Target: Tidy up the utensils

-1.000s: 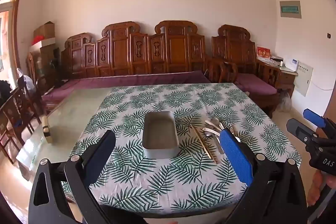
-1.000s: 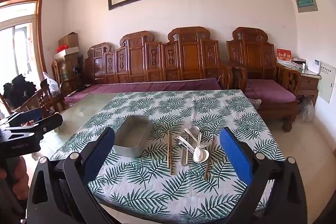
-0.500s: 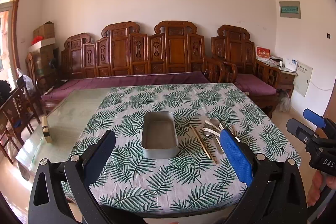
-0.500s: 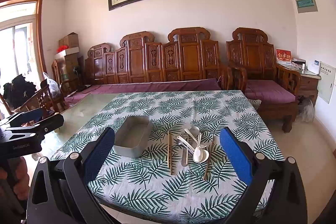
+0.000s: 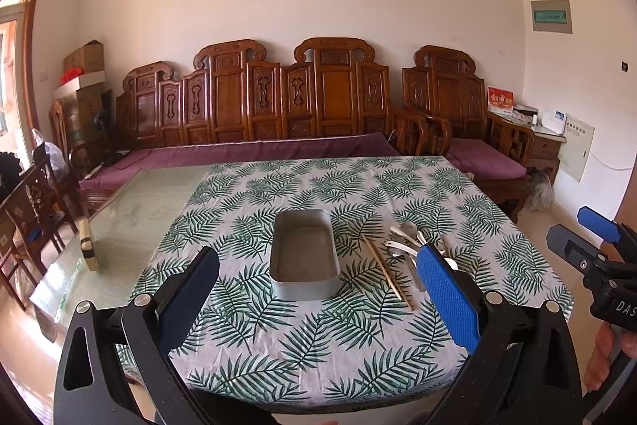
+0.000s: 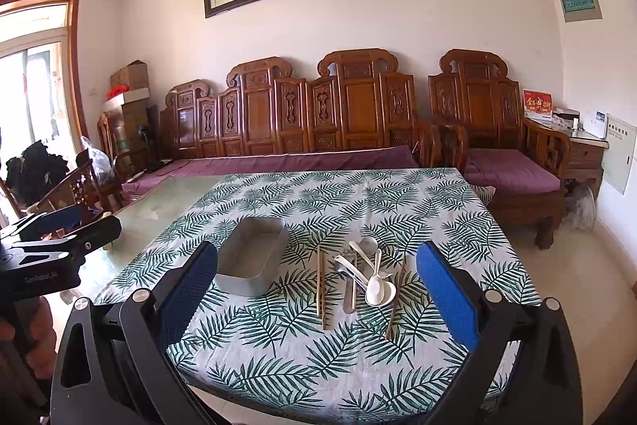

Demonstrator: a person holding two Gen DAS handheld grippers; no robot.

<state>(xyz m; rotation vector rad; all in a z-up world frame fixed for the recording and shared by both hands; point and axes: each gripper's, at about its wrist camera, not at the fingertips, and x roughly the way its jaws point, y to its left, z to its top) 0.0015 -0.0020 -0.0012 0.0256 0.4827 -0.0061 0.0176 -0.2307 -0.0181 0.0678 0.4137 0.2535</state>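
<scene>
Starting Position: Both Grippers Poised, Utensils Not Yet Sorted

Step in hand: approach. Nothing has been picked up. The left gripper [image 5: 318,289] occupies the lower part of its view with its blue pads spread wide apart and nothing between them. The right gripper [image 6: 318,289] is likewise wide apart and empty, low in its own view.

Location of parts: the metal tray [image 5: 304,257] sits at centre frame in the left view, on the leaf-print cloth [image 5: 302,345] covering the desk [image 5: 131,222]. Its interior appears empty. In the right view the utensils lie loose just right of the tray: a pair of chopsticks [image 6: 321,285], white spoons [image 6: 378,287] overlapping a metal spoon [image 6: 352,281], and further chopsticks [image 6: 396,299] at the right edge of the pile.

Next move, as judged: the right gripper is nearer the pile. Descend over one item, preferably the separate chopstick pair, align the pads across its length, then close. The overlapping spoons will likely need separating.
</scene>
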